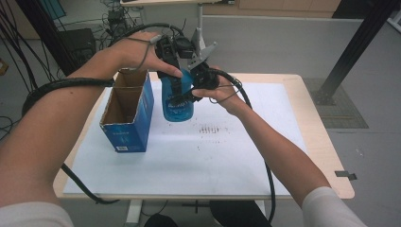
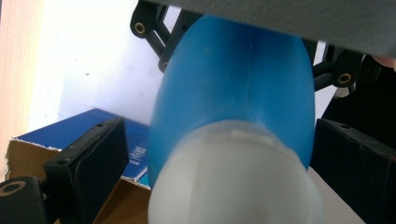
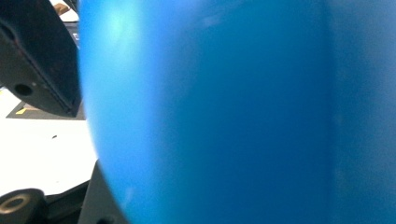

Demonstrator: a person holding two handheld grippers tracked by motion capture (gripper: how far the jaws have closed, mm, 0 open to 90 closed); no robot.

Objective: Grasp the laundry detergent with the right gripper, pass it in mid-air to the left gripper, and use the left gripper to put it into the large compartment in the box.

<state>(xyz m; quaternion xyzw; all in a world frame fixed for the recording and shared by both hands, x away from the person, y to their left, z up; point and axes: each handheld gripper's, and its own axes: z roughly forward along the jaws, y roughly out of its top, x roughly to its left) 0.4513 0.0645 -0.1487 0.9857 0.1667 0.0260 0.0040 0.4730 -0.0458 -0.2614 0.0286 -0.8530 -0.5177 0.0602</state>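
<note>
1. I see the blue bottle [image 1: 177,101] held up above the desk [image 1: 312,118], toward its far edge and just right of the open blue carton [image 1: 128,116], which stands near the far left corner.
2. My left tongs [image 1: 176,87] come down from above at the bottle's upper part; in the left gripper view the bottle [image 2: 238,88], with its whitish end [image 2: 233,177] nearest the camera, sits between the two black jaws.
3. In that view the left jaw stands a little clear of the bottle and the right jaw lies at its flank, so I cannot tell whether these tongs are clamped or merely placed around it.
4. My right tongs [image 1: 189,97] meet the bottle from its right side. In the right gripper view the blue wall [image 3: 224,112] lies close against the camera, with one jaw pad [image 3: 39,60] pressed to its left flank.
5. The other right jaw is hidden, so I cannot tell how wide these tongs stand.
</note>
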